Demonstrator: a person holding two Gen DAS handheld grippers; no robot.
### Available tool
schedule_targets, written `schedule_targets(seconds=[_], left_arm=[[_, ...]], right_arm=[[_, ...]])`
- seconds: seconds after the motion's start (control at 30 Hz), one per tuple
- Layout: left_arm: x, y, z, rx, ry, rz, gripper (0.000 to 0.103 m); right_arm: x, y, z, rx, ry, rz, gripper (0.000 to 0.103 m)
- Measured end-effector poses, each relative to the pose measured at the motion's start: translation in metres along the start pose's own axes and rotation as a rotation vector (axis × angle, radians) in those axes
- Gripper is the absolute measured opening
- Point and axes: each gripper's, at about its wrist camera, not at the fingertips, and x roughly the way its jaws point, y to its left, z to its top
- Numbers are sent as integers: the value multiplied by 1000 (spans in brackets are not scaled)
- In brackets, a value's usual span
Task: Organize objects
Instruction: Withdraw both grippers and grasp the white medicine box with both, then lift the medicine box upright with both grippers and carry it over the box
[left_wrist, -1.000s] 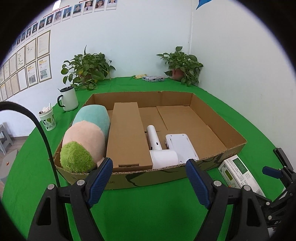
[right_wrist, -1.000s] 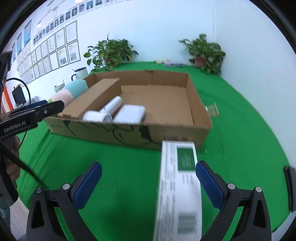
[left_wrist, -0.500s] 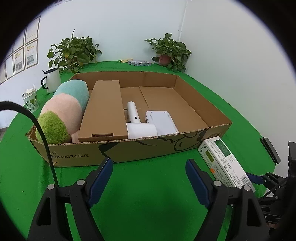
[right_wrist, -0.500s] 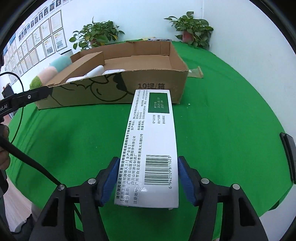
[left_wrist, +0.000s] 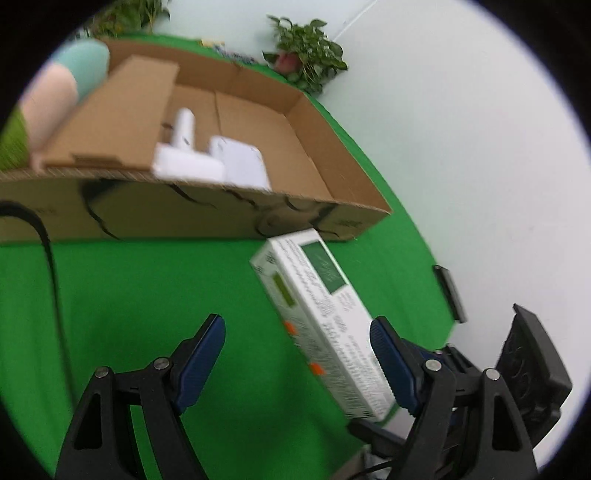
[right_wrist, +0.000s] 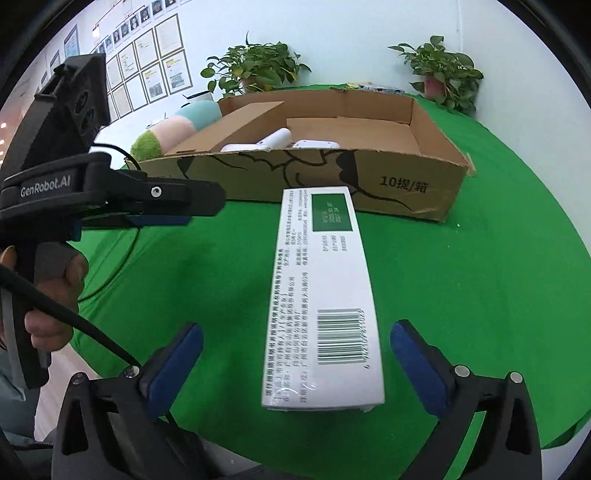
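One cardboard tray (right_wrist: 436, 147) holds one plush toy (right_wrist: 173, 127) and one brown box (right_wrist: 236, 123). Two potted plants (right_wrist: 255, 68) stand behind. One white carton (right_wrist: 325, 295) lies on the desk (right_wrist: 480, 277).

surface: green-covered table (right_wrist: 480, 295) | on it: cardboard box (right_wrist: 406, 188); white carton (right_wrist: 325, 295) just in front of box; two potted plants (right_wrist: 443, 74) behind box

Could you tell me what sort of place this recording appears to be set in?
Probably an office or lab demo corner: a green-covered table, framed certificates on the wall, and potted plants behind the cardboard box.
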Motion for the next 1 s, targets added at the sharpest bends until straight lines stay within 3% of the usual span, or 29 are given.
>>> schedule_targets(seconds=[0.2,0.27,0.43,0.57,0.73,0.97,1.0], left_arm=[[39,-16,-9,-12,75,-80,80],[47,-18,-12,-25,89,-103,79],[55,-19,-19,-57,91,-126,79],[56,-17,-23,-76,77,-122,77],[55,-14,-28,-108,71,-120,64],[55,-13,-34,-135,67,-118,63],[55,-14,-34,-134,63,-110,63]], right_arm=[[-1,-4,-2,-27,-11,-6,101],[0,-3,-4,-36,-18,9,97],[2,4,-7,-56,-16,13,71],[4,7,-7,-53,-20,19,67],[4,0,-5,8,-26,60,66],[4,-15,-5,121,-24,154,62],[4,-18,-4,133,-24,162,50]])
